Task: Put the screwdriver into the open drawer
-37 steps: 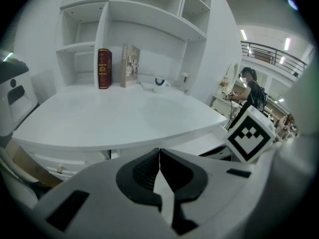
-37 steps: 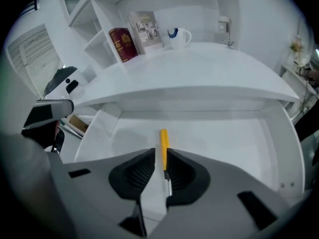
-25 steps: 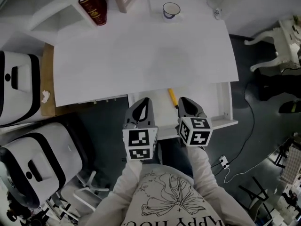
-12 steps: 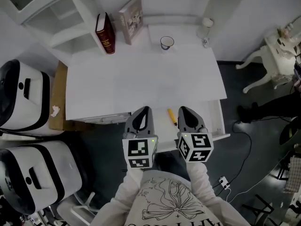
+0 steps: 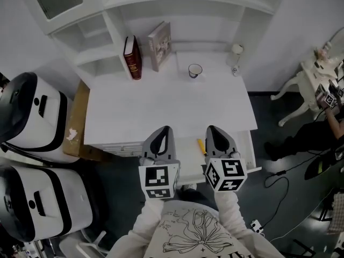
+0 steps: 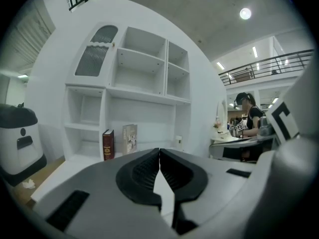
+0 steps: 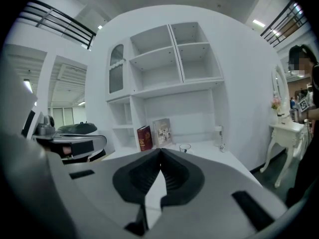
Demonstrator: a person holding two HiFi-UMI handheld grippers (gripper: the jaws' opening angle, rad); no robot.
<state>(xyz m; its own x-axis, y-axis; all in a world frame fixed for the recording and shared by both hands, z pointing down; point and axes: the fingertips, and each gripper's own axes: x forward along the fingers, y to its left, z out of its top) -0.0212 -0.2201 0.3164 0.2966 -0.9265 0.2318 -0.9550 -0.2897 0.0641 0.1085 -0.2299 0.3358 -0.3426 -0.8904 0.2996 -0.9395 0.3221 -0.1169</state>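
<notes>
The yellow screwdriver point(image 5: 201, 146) lies in the open drawer point(image 5: 250, 148) below the white desk's front edge, seen between my two grippers in the head view. My left gripper point(image 5: 163, 131) is held above the drawer's left end, jaws shut with nothing between them; its own view shows the tips meeting point(image 6: 159, 151). My right gripper point(image 5: 214, 130) hovers just right of the screwdriver, also shut and empty point(image 7: 160, 151). Both point level toward the shelving and touch nothing.
On the white desk point(image 5: 161, 106) stand a red book point(image 5: 131, 57), a pale book point(image 5: 160, 45), a cup point(image 5: 195, 70) and a small bottle point(image 5: 236, 58). Bulky white machines point(image 5: 32, 117) stand left, with a wooden stand point(image 5: 75, 129) beside them. A white chair point(image 5: 298, 98) stands right.
Both grippers have risen from the drawer and tipped up toward level. The head view has pulled back and now shows the shelves. The screwdriver stays in the drawer.
</notes>
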